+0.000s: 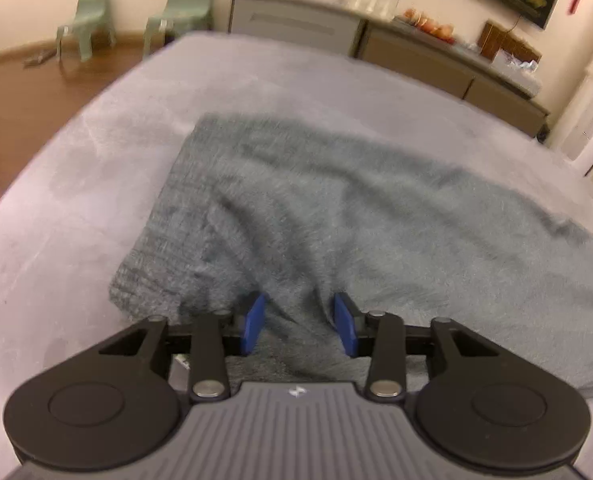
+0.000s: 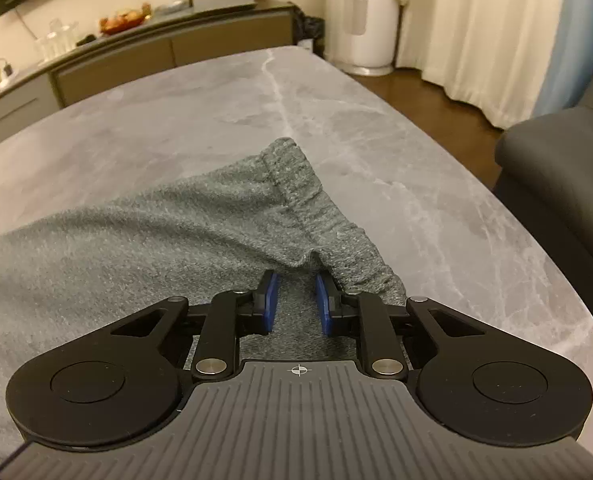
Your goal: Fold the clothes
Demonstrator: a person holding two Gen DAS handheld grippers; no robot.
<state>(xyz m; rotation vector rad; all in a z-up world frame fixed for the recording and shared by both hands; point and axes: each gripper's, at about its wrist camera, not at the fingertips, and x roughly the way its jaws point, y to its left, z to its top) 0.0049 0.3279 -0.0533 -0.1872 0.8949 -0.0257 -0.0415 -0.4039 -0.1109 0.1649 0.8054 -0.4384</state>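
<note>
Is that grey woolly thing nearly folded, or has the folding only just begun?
Early on, I'd say. The grey garment lies spread along the marble table, with no finished fold in view. In hand: the right tool has cloth between its pads by the ribbed band; the left tool straddles a raised ridge. The folding itself remains.

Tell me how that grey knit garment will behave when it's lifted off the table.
The grey knit garment will likely sag: it already lies in soft wrinkles. Its fuzzy surface should grip the blue pads rather than slip. On the smooth marble table it may drag along when pulled.
</note>
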